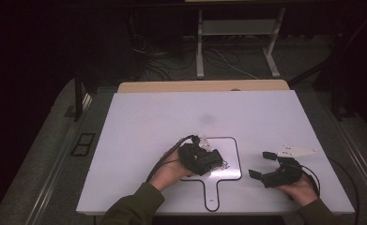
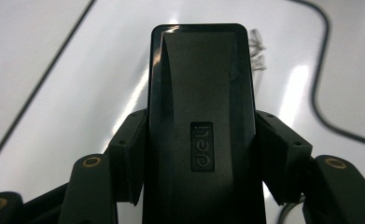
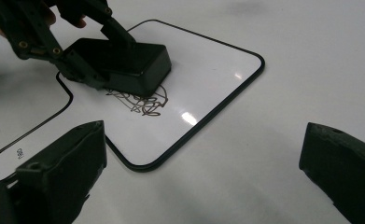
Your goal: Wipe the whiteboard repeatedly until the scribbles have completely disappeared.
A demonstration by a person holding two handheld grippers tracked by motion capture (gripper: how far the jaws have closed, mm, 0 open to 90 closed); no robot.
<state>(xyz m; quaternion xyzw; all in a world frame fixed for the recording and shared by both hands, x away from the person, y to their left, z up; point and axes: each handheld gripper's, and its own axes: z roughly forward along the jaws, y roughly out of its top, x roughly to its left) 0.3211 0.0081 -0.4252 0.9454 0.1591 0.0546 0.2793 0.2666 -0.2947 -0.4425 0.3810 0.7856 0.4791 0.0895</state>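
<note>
The left gripper (image 1: 208, 161) is clamped on a black eraser (image 2: 201, 116), which sits flat on the small whiteboard (image 3: 208, 88), partly over a dark scribble (image 3: 143, 103); the right gripper (image 1: 260, 165) rests on the desk (image 1: 139, 122) just beside the board, spread wide, holding nothing.

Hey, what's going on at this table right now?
A person is wiping a small whiteboard that lies flat on the table. The left hand-held gripper is shut on a black eraser, which rests over dark scribbles. The right hand-held gripper sits open on the table beside the board, holding nothing.
</note>
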